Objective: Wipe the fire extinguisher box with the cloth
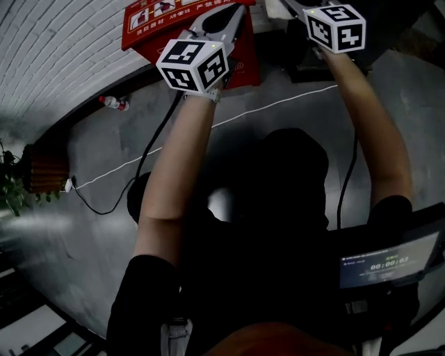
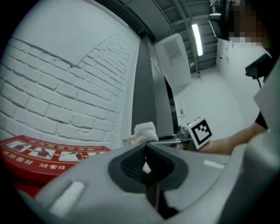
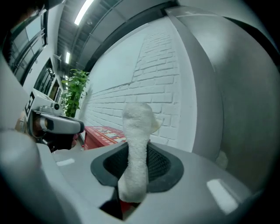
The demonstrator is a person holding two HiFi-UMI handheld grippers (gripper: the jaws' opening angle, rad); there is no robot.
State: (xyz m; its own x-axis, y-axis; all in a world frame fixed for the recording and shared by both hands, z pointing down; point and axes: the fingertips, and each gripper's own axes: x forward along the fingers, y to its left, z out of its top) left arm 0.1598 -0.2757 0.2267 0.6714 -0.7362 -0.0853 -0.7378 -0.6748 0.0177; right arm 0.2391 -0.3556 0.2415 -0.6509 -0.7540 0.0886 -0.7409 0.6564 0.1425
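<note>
So, R gripper is clamped on the cloth; L gripper is pinched shut w/ nothing in it. Fire extinguisher box sits at the brick wall, near L. Cloth looks clear of it, so wiping is prob. all left to do.

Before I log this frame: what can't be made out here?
Fire extinguisher box: head view, top edge and left tongs cut most off; print too small.
Cloth touching the box or not: no view shows contact; head view's top edge cuts off the right tongs holding it.
Screen readout: head view, blurred.
</note>
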